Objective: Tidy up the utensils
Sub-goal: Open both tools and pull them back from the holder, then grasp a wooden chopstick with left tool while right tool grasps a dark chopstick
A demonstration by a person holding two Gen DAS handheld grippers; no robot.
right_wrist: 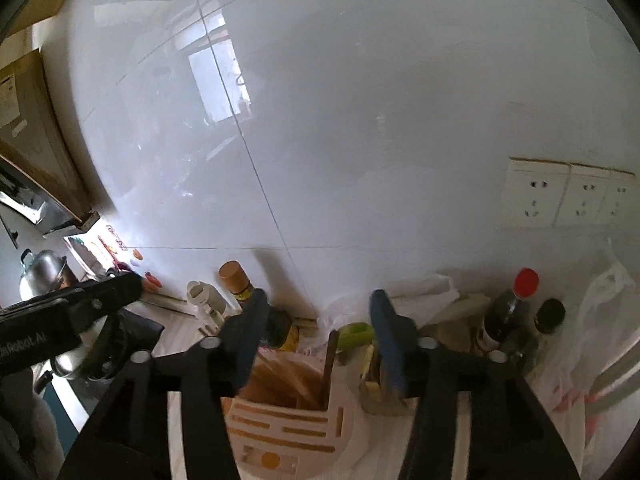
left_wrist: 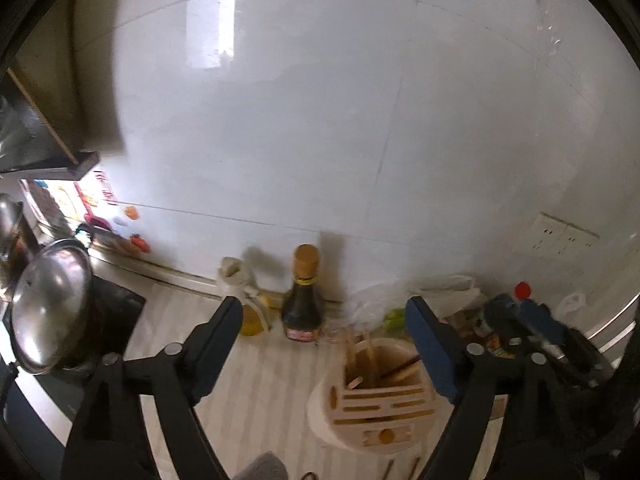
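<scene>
A cream slotted utensil holder (left_wrist: 380, 408) stands on the striped counter, with several wooden chopsticks (left_wrist: 370, 360) upright in its well. My left gripper (left_wrist: 324, 344) is open and empty, just left of and above the holder. In the right wrist view the holder (right_wrist: 288, 424) sits right below my right gripper (right_wrist: 316, 332), which is open and empty over the chopsticks (right_wrist: 330, 364). The left gripper's fingers (right_wrist: 108, 292) reach in from the left. The right gripper (left_wrist: 532, 320) shows at the right of the left wrist view.
A dark sauce bottle (left_wrist: 302, 296) and a white bottle (left_wrist: 240, 280) stand by the tiled wall. A steel pot lid (left_wrist: 48, 304) sits on the stove at left. Red-capped bottle (right_wrist: 508, 312), plastic bags (right_wrist: 420, 292) and wall sockets (right_wrist: 560, 196) are at right.
</scene>
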